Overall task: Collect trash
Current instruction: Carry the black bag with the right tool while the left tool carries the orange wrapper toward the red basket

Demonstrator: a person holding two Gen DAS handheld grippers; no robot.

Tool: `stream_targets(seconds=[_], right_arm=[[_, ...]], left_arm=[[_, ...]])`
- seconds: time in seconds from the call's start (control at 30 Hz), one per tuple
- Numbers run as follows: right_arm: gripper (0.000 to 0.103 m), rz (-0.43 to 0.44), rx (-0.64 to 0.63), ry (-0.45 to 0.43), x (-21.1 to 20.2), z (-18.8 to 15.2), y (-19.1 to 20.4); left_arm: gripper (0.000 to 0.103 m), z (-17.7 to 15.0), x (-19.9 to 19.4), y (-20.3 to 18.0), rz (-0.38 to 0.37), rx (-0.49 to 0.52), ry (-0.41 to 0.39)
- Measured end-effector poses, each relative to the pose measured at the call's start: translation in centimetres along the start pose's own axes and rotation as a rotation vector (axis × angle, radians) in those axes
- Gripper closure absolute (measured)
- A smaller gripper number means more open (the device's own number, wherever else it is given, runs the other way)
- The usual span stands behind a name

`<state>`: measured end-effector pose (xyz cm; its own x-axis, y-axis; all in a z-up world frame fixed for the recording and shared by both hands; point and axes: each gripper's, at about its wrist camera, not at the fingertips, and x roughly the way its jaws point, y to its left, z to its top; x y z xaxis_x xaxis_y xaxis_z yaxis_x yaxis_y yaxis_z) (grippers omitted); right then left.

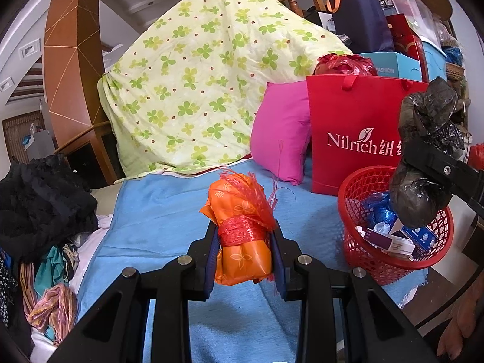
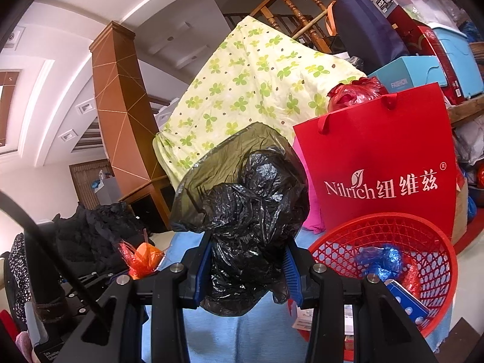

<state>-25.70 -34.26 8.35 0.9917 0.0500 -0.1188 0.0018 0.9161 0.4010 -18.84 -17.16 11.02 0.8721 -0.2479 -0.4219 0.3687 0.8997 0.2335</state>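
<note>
Above the blue blanket, my left gripper clamps an orange packet; my right gripper clamps a black bag beside the red basket.

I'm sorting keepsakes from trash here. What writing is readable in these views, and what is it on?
"Nilrich 纽维兹" with ®: red paper bag.
"FASHION": light blue box behind that bag.
Print on the small cartons in the red basket: too small to read.
Label on the clear bin: blurred.

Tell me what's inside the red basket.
In the red basket: a crumpled blue wrapper, small cartons and a blue box. The held black bag hides part of it; the bottom is covered.
</note>
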Motion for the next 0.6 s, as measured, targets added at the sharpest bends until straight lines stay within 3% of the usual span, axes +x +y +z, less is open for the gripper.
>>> stream_targets(seconds=[0.6], right_arm=[[0.058,-0.019,0.014,-0.014,-1.0,-0.1,0.0]], left_arm=[[0.070,0.5,0.1,-1.0,-0.023,0.027,-0.009]])
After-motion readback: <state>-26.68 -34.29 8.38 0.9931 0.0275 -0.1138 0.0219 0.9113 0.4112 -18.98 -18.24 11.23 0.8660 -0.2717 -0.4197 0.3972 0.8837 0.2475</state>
